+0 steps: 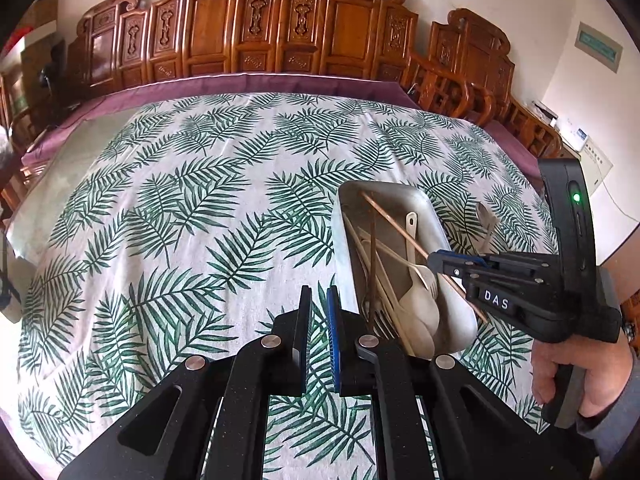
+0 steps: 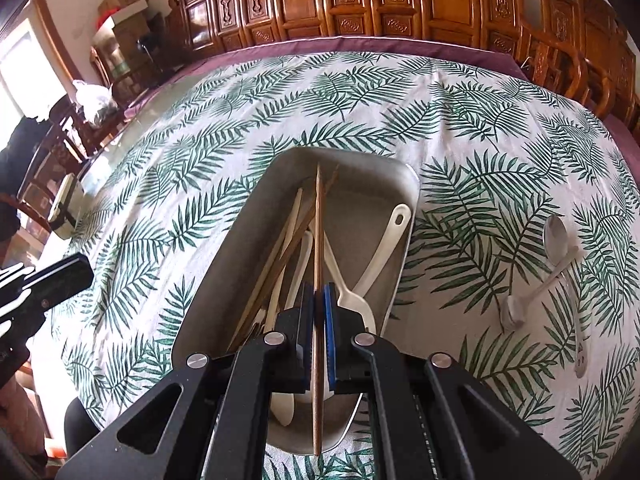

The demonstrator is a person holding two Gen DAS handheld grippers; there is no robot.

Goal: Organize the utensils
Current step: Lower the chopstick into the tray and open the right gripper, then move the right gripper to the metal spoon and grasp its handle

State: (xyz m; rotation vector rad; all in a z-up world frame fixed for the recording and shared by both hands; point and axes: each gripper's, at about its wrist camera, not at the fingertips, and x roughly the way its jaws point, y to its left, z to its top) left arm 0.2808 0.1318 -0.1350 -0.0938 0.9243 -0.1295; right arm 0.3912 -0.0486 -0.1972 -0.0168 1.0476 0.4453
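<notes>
R claw clamped on chopstick over tray | L claw together, empty, beside tray's left rim

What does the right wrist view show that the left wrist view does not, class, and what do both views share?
Only the right wrist view shows the plastic utensil lying on the cloth across the metal spoon. Only the left wrist view shows the hand holding the right gripper. Both show the metal tray of utensils and the chopstick pinched in that gripper.
</notes>
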